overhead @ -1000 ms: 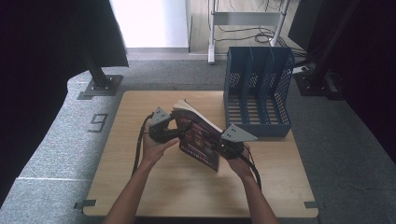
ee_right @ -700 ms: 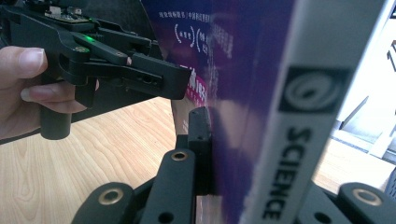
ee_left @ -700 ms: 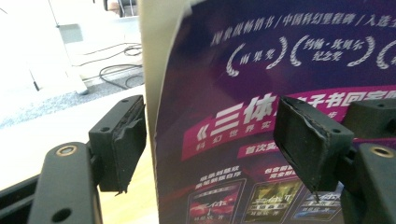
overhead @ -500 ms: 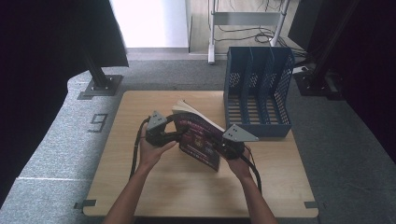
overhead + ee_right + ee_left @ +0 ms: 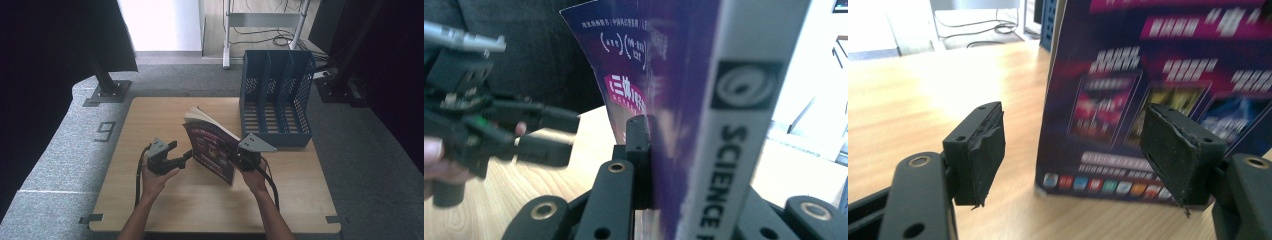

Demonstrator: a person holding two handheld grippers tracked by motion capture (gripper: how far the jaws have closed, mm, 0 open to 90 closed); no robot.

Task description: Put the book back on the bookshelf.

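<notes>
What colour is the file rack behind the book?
Blue, with perforated walls; the file rack shows best in the high view, behind the book.

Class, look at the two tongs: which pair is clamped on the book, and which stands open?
The right tongs are clamped on the book; the left tongs stand open beside its cover.

Book (image 5: 212, 150) — dark purple cover, magenta bands, white spine lettered black; file rack (image 5: 275, 97) blue, perforated; table (image 5: 200, 200) pale wood-grain.
</notes>
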